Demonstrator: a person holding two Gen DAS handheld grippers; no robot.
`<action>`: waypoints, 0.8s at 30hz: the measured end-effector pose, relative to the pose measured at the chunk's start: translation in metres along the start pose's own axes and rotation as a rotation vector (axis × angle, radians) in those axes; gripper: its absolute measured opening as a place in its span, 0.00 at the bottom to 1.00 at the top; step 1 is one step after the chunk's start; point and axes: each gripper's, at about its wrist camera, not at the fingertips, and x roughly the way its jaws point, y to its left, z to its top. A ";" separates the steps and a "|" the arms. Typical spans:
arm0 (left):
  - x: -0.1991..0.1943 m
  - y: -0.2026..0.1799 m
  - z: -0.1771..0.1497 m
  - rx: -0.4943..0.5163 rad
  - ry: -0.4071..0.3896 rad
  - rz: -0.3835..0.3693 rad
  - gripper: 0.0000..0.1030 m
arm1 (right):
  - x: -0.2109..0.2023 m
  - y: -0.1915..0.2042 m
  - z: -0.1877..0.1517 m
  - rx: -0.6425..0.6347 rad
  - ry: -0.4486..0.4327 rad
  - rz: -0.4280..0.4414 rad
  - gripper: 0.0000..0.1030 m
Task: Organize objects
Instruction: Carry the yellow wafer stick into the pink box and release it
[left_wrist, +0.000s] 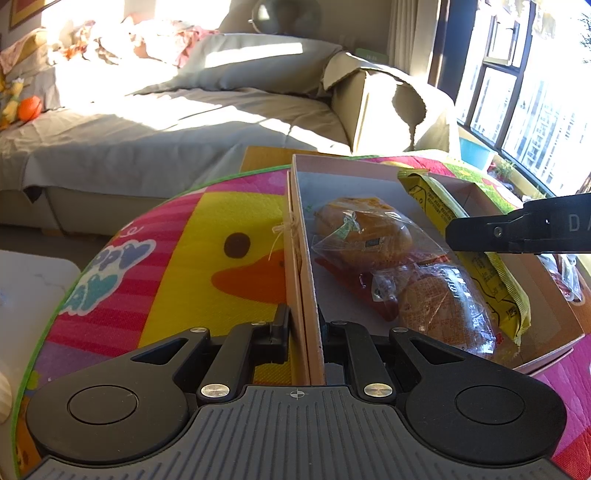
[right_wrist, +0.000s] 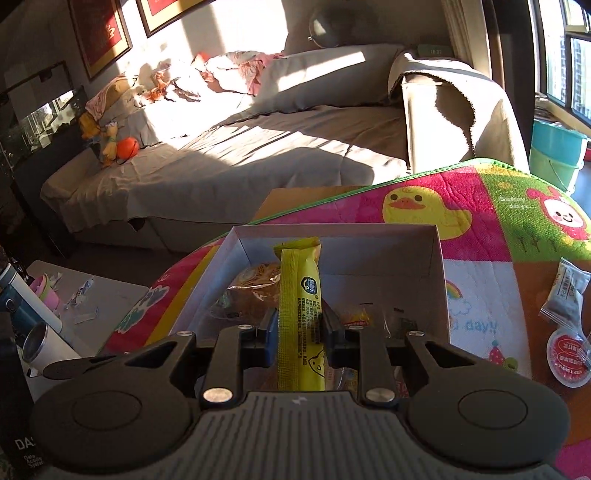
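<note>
A pale cardboard box (left_wrist: 306, 258) sits on the colourful duck mat. My left gripper (left_wrist: 304, 328) is shut on the box's left wall. Inside lie two wrapped buns (left_wrist: 365, 230), one nearer (left_wrist: 443, 310), over a red packet (left_wrist: 351, 280). My right gripper (right_wrist: 300, 325) is shut on a long yellow snack packet (right_wrist: 301, 306) and holds it over the box (right_wrist: 439, 266). In the left wrist view the packet (left_wrist: 476, 266) slants across the box's right side, with the right gripper's finger (left_wrist: 517, 230) over it.
A grey sachet (right_wrist: 567, 295) and a red-lidded round cup (right_wrist: 567, 354) lie on the mat at right. A sofa (left_wrist: 184, 122) stands behind. A low white table (right_wrist: 92, 295) at left holds cups and a bottle. Buckets (right_wrist: 557, 155) stand by the window.
</note>
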 end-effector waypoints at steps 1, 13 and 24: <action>0.000 0.000 0.000 0.000 0.000 0.000 0.13 | 0.001 0.000 -0.001 -0.002 0.001 -0.005 0.25; 0.000 0.000 0.000 -0.001 -0.001 0.000 0.13 | -0.055 -0.039 -0.005 -0.100 -0.140 -0.139 0.55; 0.001 -0.001 -0.001 -0.004 -0.001 -0.002 0.13 | -0.103 -0.193 -0.008 0.273 -0.229 -0.544 0.81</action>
